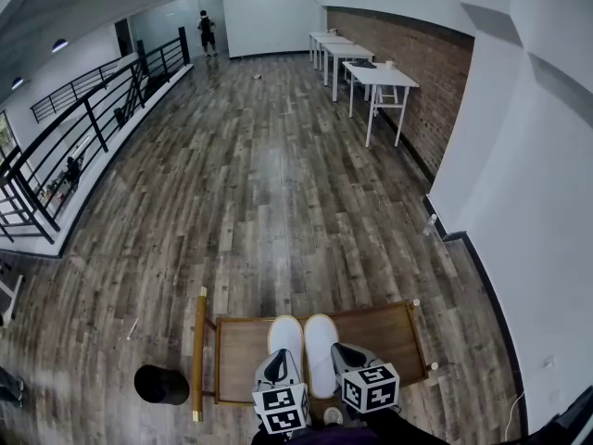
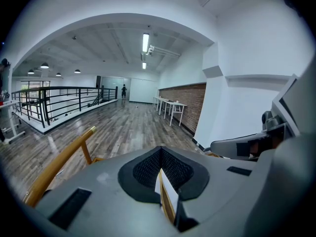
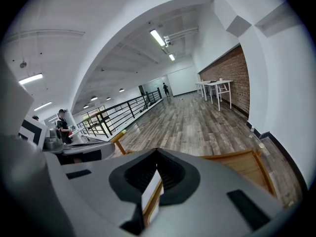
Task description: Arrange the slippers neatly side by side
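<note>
Two white slippers lie side by side, toes pointing away, on a low wooden table (image 1: 384,332): the left slipper (image 1: 285,336) and the right slipper (image 1: 321,339). My left gripper (image 1: 276,367) hovers over the heel of the left slipper, jaws shut and empty. My right gripper (image 1: 346,356) is over the right slipper's heel, also shut and empty. In the left gripper view the shut jaws of my left gripper (image 2: 161,151) point out over the floor. The right gripper view shows my right gripper (image 3: 157,152) the same way. Only a thin sliver of white and wood shows beneath each pair of jaws.
A yellow wooden rail (image 1: 198,350) runs along the table's left side, with a black round object (image 1: 160,384) on the floor beside it. White tables (image 1: 380,77) line the brick wall at far right. A black railing (image 1: 83,128) borders the left. A person (image 1: 208,31) stands far off.
</note>
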Demonstrator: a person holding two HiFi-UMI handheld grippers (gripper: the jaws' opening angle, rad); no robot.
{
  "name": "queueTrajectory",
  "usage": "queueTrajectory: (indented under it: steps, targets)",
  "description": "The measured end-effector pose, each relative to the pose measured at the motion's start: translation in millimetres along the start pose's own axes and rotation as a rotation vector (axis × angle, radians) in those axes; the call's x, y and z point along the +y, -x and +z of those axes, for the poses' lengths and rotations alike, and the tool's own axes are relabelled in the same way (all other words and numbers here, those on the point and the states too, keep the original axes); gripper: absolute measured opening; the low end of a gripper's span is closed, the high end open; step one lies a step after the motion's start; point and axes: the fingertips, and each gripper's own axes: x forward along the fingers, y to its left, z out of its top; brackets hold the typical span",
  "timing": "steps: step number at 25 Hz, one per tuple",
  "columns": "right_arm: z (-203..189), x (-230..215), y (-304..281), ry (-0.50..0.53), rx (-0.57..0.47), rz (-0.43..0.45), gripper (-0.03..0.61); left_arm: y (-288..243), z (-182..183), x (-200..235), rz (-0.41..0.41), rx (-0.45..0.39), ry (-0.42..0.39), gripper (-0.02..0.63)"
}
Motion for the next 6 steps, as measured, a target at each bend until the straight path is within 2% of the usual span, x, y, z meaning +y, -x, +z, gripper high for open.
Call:
queueTrajectory:
  steps: [6]
  targets:
    - [-0.7, -3.8, -1.3, -0.001, 0.0, 0.0, -0.002, -3.1, -2.0, -1.2, 0.003, 0.0, -0.003, 0.0]
